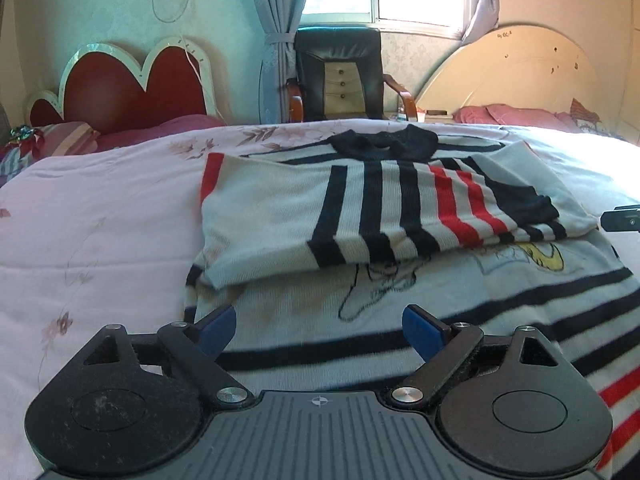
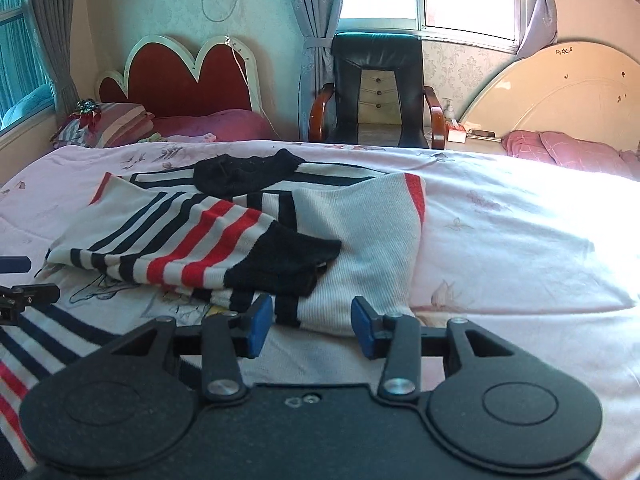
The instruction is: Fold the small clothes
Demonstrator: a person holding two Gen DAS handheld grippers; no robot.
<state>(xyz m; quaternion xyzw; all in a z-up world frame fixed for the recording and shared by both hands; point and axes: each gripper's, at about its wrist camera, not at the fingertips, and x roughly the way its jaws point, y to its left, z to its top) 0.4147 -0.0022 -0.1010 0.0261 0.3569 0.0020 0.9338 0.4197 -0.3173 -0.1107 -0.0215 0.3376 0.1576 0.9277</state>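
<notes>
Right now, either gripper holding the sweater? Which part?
Nothing held. The left gripper and right gripper both stand open above the striped sweater, with no cloth pinched between the pads.

White sweater (image 1: 280,216), black and red stripes (black collar); pale pink floral bedspread (image 1: 100,220)

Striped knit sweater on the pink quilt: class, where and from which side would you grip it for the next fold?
Grip the striped knit sweater at its near hem corners, coming from the near edge. Both sleeves are already folded across, so the bottom lies free and flat toward the grippers.
</notes>
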